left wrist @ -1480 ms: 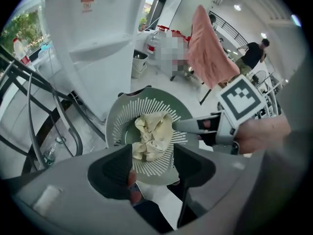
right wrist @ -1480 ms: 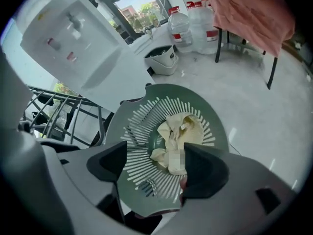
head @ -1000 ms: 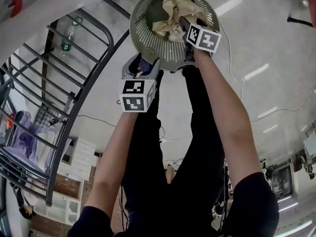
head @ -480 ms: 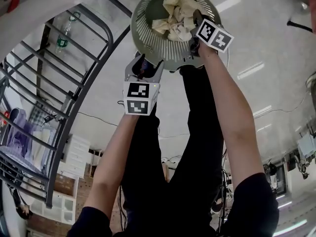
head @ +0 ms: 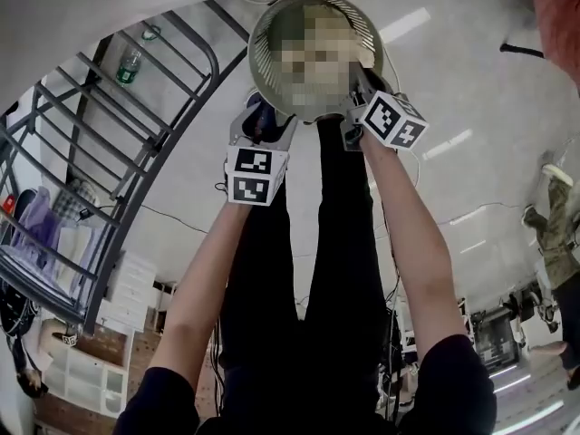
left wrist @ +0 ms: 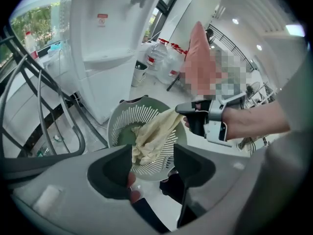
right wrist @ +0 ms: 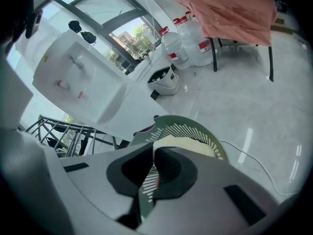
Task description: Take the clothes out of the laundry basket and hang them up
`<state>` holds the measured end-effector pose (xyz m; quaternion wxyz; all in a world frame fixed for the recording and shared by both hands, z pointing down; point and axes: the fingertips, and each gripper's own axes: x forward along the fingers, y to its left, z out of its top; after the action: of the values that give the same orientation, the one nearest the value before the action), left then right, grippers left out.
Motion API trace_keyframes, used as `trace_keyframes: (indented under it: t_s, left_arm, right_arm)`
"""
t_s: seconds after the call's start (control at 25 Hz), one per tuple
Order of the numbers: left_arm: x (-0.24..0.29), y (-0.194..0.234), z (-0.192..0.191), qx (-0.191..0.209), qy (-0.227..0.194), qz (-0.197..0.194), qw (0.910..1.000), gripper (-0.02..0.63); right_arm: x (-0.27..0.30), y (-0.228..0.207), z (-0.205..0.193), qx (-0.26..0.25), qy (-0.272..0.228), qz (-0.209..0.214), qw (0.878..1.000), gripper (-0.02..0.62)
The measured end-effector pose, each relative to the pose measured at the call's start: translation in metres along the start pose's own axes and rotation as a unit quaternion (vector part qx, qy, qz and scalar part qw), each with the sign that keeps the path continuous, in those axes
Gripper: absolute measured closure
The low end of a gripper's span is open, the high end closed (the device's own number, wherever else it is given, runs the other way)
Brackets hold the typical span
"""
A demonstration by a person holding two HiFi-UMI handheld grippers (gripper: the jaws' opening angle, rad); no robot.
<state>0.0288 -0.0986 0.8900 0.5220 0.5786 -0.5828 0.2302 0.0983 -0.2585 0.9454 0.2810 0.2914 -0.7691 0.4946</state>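
Lifted since the earlier frames, the right gripper (left wrist: 180,109) now sits above the rim of the green slotted laundry basket (left wrist: 139,115) instead of down among its contents, and its marker cube lies nearer the head camera. Its jaws are closed on one end of a pale yellow cloth (left wrist: 154,133), which stretches from the pinch down into the basket, where the rest lies bunched. The left gripper (left wrist: 152,155) hovers just outside the basket's near rim with its jaws spread apart and nothing gripped between them; the basket and cloth show beyond the gap. A dark metal drying rack (head: 118,152) stands to the person's left, and a salmon-pink garment (right wrist: 220,9) hangs further off over the glossy floor
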Motion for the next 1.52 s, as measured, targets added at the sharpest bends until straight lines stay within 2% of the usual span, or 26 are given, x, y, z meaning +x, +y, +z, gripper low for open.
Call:
trace_keyframes:
  t_s: [0.32,0.44,0.56,0.64,0.8,0.88,0.96,1.0,1.12,1.24,1.28,1.36,1.44,1.52]
  left_arm:
    - [-0.061,-0.044,0.049,0.060,-0.035,-0.031,0.9971,0.345]
    - [-0.103,-0.065,0.063,0.074,-0.045,-0.041,0.9954,0.345]
    - [-0.150,-0.084,0.089,0.110,-0.072,-0.053,0.9899,0.345]
    - [-0.176,-0.092,0.116,0.153,-0.095,-0.053,0.9822,0.345]
    - [-0.234,-0.124,0.164,0.238,-0.127,-0.066,0.9605,0.345]
    - [-0.265,-0.146,0.179,0.287,-0.140,-0.079,0.9443,0.345]
    - [-0.290,-0.161,0.188,0.334,-0.149,-0.076,0.9277,0.345]
    - [-0.300,-0.167,0.193,0.342,-0.154,-0.075,0.9238,0.345]
    - [-0.332,-0.189,0.209,0.340,-0.178,-0.089,0.9192,0.345]
    - [-0.351,-0.209,0.215,0.381,-0.185,-0.082,0.9021,0.346]
    - [-0.355,-0.214,0.215,0.384,-0.186,-0.084,0.9003,0.359]
    - [-0.369,-0.219,0.219,0.362,-0.197,-0.110,0.9042,0.570]
    - [-0.391,-0.220,0.227,0.337,-0.209,-0.141,0.9072,0.575]
    - [-0.415,-0.215,0.226,0.329,-0.211,-0.143,0.9093,0.575]
  right_arm:
    - [-0.115,0.088,0.038,-0.046,-0.037,0.048,0.997,0.588]
    - [-0.163,0.135,0.051,-0.067,-0.055,0.074,0.993,0.588]
    - [-0.206,0.183,0.063,-0.097,-0.064,0.092,0.989,0.588]
    - [-0.231,0.215,0.080,-0.121,-0.073,0.110,0.984,0.588]
    - [-0.298,0.282,0.111,-0.169,-0.084,0.149,0.971,0.588]
    - [-0.333,0.313,0.124,-0.180,-0.094,0.167,0.965,0.588]
    - [-0.362,0.340,0.134,-0.175,-0.102,0.188,0.961,0.588]
    - [-0.376,0.352,0.138,-0.167,-0.103,0.199,0.960,0.588]
    - [-0.409,0.384,0.148,-0.159,-0.109,0.220,0.956,0.588]
    - [-0.433,0.409,0.151,-0.172,-0.113,0.231,0.951,0.588]
    - [-0.441,0.415,0.151,-0.172,-0.111,0.233,0.951,0.588]
    - [-0.456,0.423,0.155,-0.174,-0.113,0.235,0.949,0.588]
    - [-0.467,0.431,0.164,-0.180,-0.126,0.238,0.946,0.588]
    - [-0.475,0.433,0.167,-0.192,-0.138,0.228,0.945,0.588]
